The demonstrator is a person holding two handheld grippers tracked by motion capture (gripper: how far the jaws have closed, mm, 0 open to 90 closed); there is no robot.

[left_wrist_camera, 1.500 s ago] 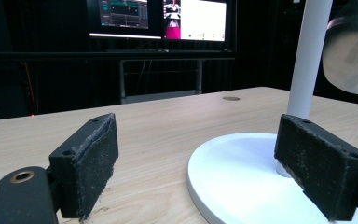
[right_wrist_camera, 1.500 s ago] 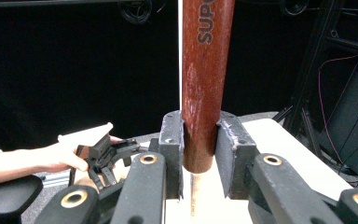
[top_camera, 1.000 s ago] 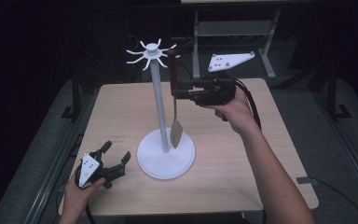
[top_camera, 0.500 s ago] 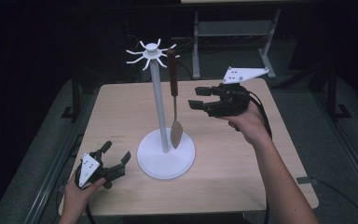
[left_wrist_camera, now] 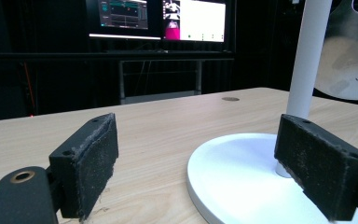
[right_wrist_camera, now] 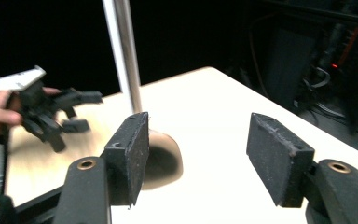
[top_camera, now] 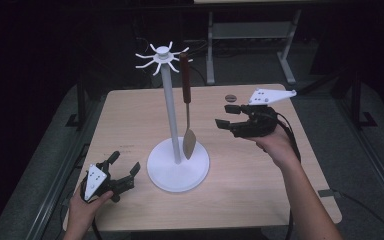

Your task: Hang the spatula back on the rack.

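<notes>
Dark room, monitors (left_wrist_camera: 163, 18) lit at the back, grey metal frame (top_camera: 250, 45) behind. Light wood counter (top_camera: 130, 115) in the middle, small dark round spot (top_camera: 230, 97) near its far edge.

White stand (top_camera: 178, 165) on the counter, left of centre: wide round base, tall pole, ring of hooks at the top. Seen close in left gripper view (left_wrist_camera: 242, 177), base just ahead of the right pad.

Spatula (top_camera: 186, 110) hanging from a hook on the stand's right side: dark red handle up, metal blade down, blade tip just above the base, close beside the pole. Blade also at upper right of left gripper view (left_wrist_camera: 349, 60). Held by no tool.

Right tool (top_camera: 225, 116) held off the counter, right of the stand, level with the spatula's lower half but apart from it. Jaws spread wide, empty; pads (right_wrist_camera: 130, 149) clear in right gripper view, nothing between. Grey plate on top.

Left tool (top_camera: 125, 167) low at the counter's near left corner, just beside the base, not touching. Jaws spread, empty. Same tool blurred at left of right gripper view (right_wrist_camera: 77, 112).
</notes>
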